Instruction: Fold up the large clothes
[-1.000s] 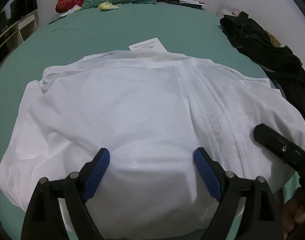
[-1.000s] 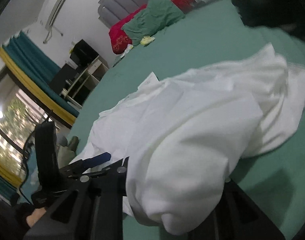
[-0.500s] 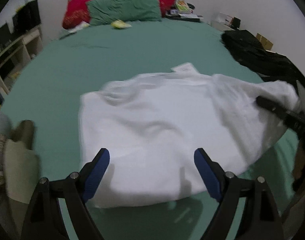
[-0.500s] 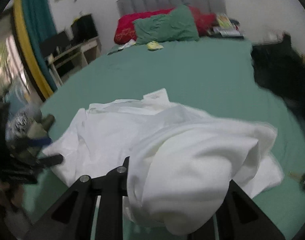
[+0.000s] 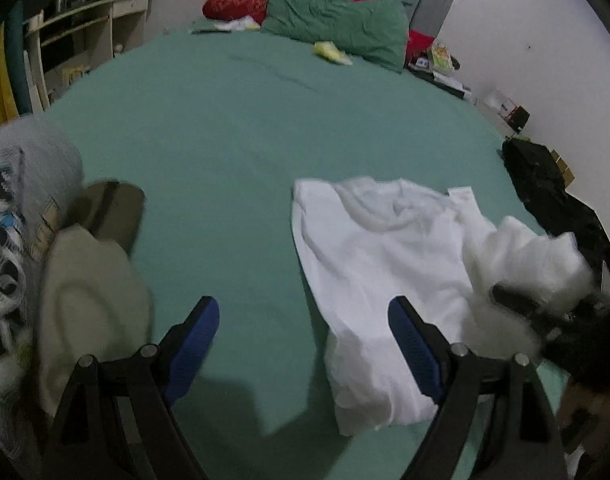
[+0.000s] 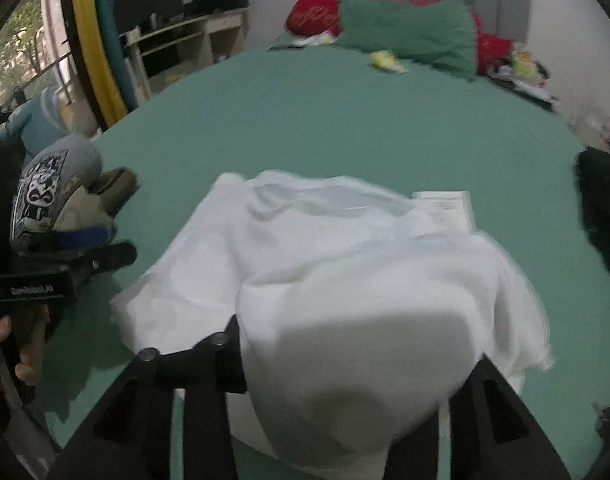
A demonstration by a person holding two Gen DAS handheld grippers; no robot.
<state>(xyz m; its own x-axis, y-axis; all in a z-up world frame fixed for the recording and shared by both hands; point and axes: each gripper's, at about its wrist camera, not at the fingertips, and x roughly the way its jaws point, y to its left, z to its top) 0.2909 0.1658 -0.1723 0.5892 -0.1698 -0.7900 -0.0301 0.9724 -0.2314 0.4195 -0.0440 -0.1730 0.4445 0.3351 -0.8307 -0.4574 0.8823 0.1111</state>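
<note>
White shirt (image 5: 377, 280) lies on the green bed (image 5: 245, 128), spread toward the bed's right half, with a bunched fold of it lifted at its right edge. That fold drapes over the right hand-held gripper (image 6: 353, 368), whose fingers are buried under the cloth; the fabric hangs from it, but whether the jaws are clenched on it I cannot tell. In the left wrist view the right hand-held gripper (image 5: 521, 300) shows as a dark bar under the raised white bundle. The left hand-held gripper (image 5: 305, 344) hangs released, its blue pads (image 5: 197, 336) wide apart, one over bare sheet and the other over the shirt's near left part, not touching cloth.

The shirt's left edge runs straight and its near corner lies close to the bed's edge. A white label (image 6: 445, 202) peeks out just beyond the far edge. Left of the shirt is a broad stretch of bare green sheet. At the bed's left side sits a grey printed garment (image 5: 9, 216) with a beige piece (image 5: 89, 304) beside it; a black garment (image 5: 553, 200) lies to the right, well apart from the collar end.

At the headboard rest a green pillow (image 5: 337, 20) and red pillow (image 5: 237, 0). Shelves (image 6: 177, 40) and a curtained window (image 6: 25, 52) stand to the left.
</note>
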